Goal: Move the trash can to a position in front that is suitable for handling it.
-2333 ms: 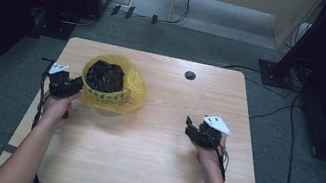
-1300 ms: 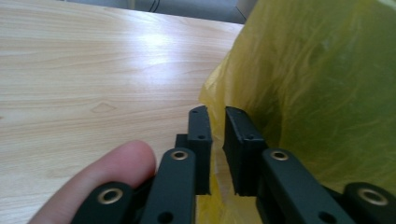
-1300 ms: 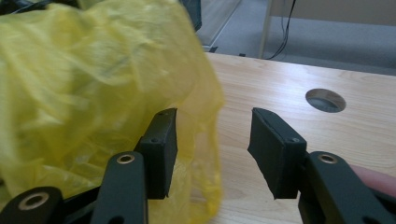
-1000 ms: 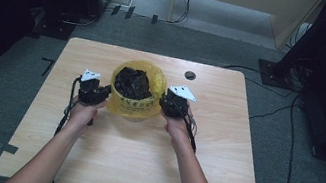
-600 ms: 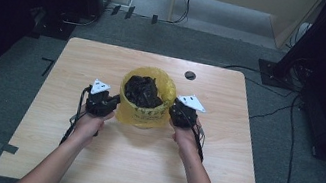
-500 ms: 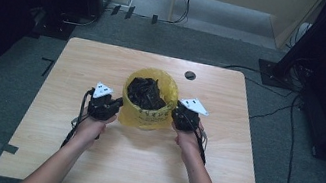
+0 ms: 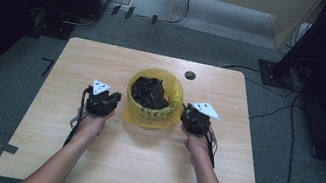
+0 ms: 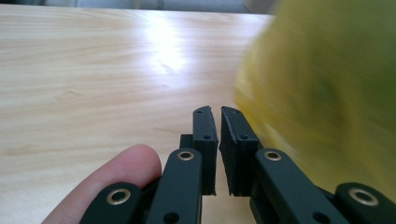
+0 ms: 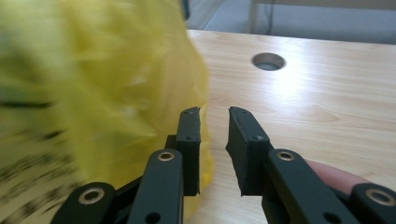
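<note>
One table (image 7: 103,162) carries the whole job: a pale wooden top with a round cable hole (image 7: 190,75) near its far edge. At its middle stands the yellow plastic bag (image 7: 151,114), mouth open upward, with dark crumpled contents (image 7: 148,92) inside. I have a gripper on each side of it.

I judge the step in hand to be positioning the bag between the two tools. The next move calls for a grip on the loose plastic at each side, taken evenly so the bag does not tip.

Left gripper (image 8: 216,122): jaws nearly pressed together, a thin slit between them, nothing pinched. The bag wall (image 8: 322,84) lies just beside its right jaw; I cannot tell whether it touches.

Right gripper (image 9: 213,120): jaws spread a little, gap empty. Its left jaw sits against the bag (image 9: 93,93), which is motion-blurred in both gripper views.
</note>
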A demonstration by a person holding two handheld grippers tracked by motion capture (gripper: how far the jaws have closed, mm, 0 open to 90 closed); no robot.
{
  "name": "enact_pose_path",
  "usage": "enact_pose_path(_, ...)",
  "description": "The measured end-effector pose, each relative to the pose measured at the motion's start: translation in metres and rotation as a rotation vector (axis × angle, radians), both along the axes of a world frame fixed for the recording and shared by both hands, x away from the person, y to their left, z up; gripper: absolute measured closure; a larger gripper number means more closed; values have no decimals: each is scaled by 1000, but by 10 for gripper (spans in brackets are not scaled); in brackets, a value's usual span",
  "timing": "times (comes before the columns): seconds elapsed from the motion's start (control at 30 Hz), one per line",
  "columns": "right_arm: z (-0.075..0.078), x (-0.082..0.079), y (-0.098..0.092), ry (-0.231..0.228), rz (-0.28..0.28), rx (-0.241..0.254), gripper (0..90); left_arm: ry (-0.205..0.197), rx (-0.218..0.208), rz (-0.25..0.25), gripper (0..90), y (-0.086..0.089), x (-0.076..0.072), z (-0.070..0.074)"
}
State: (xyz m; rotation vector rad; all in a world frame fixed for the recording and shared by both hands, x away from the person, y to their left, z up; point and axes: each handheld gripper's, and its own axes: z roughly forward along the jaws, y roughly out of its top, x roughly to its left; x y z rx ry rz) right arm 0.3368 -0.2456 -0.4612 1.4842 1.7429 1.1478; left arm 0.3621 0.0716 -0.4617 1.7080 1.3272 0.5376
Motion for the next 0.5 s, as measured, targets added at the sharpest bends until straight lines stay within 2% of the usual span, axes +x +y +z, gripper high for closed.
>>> enact_pose_path(0.03, -1, 5, -3, 5, -29, 14, 775, 5, 3, 4, 848, 0, 10, -1)
enact_pose_path(0.1, -3, 11, -3, 4, -43, 16, 782, -3, 4, 6, 850, -3, 18, -2)
enact_pose_path(0.23, -3, 20, 4, -25, -41, 9, 793, -25, 0, -14, 852, -7, 26, -2)
enact_pose_path(0.27, -2, 22, 6, -34, -35, 9, 793, -31, -22, -35, 857, -9, 28, -1)
enact_pose_path(0.33, -2, 26, 11, -33, -12, 10, 793, -33, -16, -76, 858, -14, 29, 1)
enact_pose_path(0.37, -2, 26, 11, -33, -12, 10, 793, -33, -16, -76, 858, -14, 29, 1)
enact_pose_path(0.4, -3, 29, 17, -29, 15, 0, 795, -48, -5, -135, 857, -21, 27, 3)
enact_pose_path(0.43, -3, 29, 19, -32, 29, -1, 824, -63, 25, -133, 875, -25, 25, 5)
enact_pose_path(0.5, -3, 29, 22, -30, 24, -14, 840, -63, 27, -131, 892, -25, 25, 7)
